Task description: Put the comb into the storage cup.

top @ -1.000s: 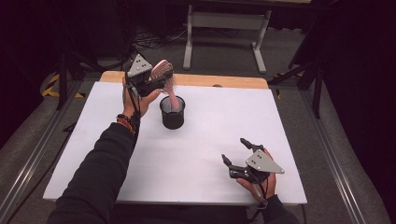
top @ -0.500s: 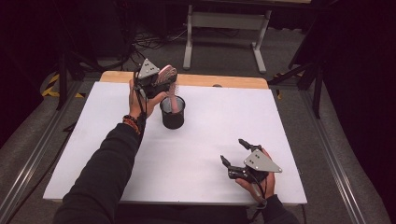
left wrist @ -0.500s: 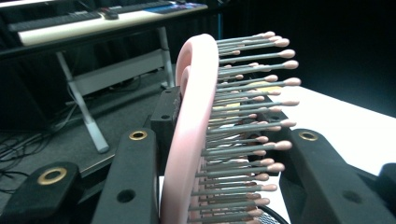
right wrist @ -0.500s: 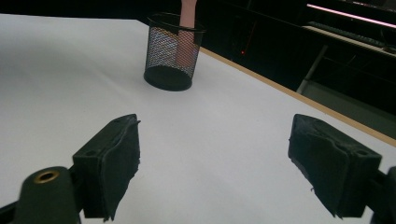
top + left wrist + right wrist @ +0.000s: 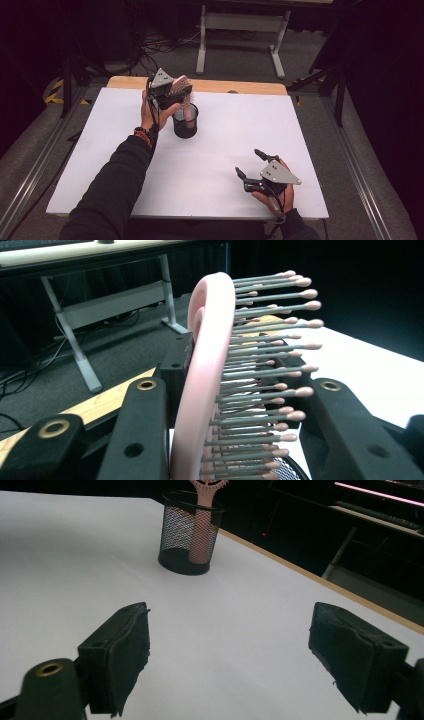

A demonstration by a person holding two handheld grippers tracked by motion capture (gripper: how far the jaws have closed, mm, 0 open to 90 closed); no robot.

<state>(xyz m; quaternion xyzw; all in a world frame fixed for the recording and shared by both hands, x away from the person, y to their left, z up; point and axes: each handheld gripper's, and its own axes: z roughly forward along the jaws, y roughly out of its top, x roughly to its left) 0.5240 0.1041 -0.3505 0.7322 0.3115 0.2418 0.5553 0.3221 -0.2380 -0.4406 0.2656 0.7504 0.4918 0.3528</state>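
My left gripper (image 5: 176, 95) pinches the pink hairbrush (image 5: 210, 375) by its head, jaws clamped on either side, handle standing inside the black mesh cup (image 5: 185, 121) on the white table (image 5: 210, 165). Over on the right, my right gripper (image 5: 251, 165) hovers near the table's front edge, jaws spread wide, nothing between them.

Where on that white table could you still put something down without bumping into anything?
Nearly anywhere. The white table is bare between the mesh cup and the right gripper, and along its right side. It is crowded only at the cup, where the left gripper holds the pink hairbrush.
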